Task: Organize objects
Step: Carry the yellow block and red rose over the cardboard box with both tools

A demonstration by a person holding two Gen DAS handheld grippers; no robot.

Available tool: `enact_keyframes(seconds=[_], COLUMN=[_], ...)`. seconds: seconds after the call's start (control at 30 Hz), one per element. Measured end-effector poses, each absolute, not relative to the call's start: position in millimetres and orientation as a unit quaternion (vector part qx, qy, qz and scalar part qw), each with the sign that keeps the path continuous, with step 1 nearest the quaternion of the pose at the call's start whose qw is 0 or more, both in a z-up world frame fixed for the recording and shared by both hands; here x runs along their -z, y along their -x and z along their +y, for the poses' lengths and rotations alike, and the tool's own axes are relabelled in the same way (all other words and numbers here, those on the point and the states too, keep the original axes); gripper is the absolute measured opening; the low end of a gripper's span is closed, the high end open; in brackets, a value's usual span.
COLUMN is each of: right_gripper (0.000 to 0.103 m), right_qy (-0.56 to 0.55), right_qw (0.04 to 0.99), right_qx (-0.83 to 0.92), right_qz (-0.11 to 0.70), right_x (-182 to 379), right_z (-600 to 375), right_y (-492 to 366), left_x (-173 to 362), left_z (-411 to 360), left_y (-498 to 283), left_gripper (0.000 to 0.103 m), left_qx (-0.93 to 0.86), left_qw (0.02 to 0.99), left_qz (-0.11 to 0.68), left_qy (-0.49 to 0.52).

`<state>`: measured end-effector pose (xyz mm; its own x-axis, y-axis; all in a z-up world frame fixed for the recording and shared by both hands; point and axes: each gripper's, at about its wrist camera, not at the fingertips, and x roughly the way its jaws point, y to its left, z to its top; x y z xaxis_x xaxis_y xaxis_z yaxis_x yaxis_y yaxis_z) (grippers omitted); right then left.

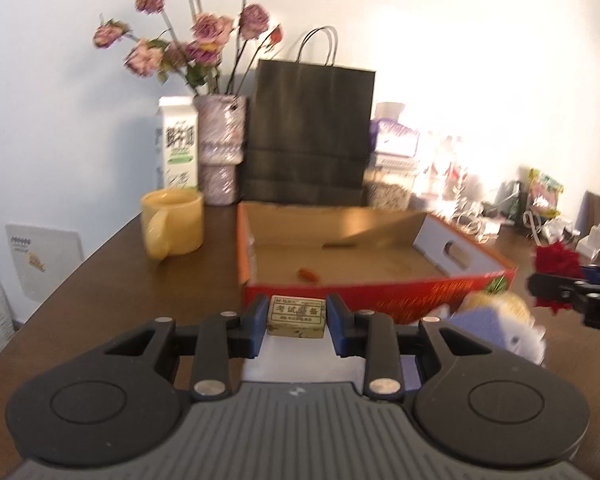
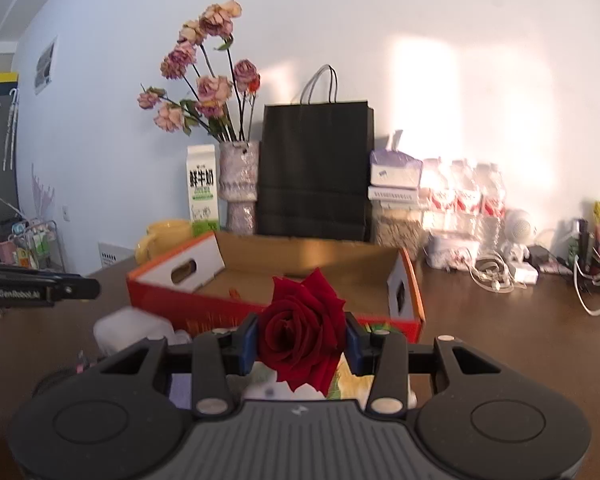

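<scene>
On your far left a yellow mug [image 1: 173,222] stands on the brown table [image 1: 100,292], with a milk carton [image 1: 178,142] and a vase of dried flowers [image 1: 220,148] behind it against the wall. Just right of the mug lies the open cardboard box [image 1: 256,264], red outside and plain inside, nearly empty apart from a couple of small bits on its floor. Its long axis runs left to right across your view, and its near wall faces both of your hands.

Your left gripper [image 1: 297,317] is clamped on a small tan eraser [image 1: 297,316], pads pressing on its two short ends, so the eraser lies crosswise between them. The box sits straight ahead of it and just beyond, with the near wall right behind the eraser. This hand looks the nearer of the two to the box, so I judge it only needs to go forward over that wall.

Further right, your right gripper [image 2: 301,342] is closed on a red rose [image 2: 302,336], the bloom squeezed between the blue pads and facing the camera. The box lies ahead of it too, slightly left. A soft white and purple thing [image 1: 500,328] rests on the table between your hands.
</scene>
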<state>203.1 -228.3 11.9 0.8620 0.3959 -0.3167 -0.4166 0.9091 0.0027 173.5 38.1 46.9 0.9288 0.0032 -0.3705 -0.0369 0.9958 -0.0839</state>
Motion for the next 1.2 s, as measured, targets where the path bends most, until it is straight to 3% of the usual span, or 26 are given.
enact_keyframes(seconds=[0.5,1.2], right_gripper=[0.041,0.041], right_qy=[0.033,0.029], right_qw=[0.962,0.950], right_qx=[-0.238,-0.218], right_qz=[0.130,0.222], right_x=[-41.5,-2.3], right_z=[-188.3,-180.9], right_y=[-268.9,-376.9], left_x=[-84.1,-48.4], left_z=[-1.9,6.2], left_y=[-241.9,-341.4], left_gripper=[0.032,0.032], left_qx=[0.015,-0.022], left_qw=[0.989,0.976], left_qz=[0.139,0.208], left_qy=[0.054,0.069])
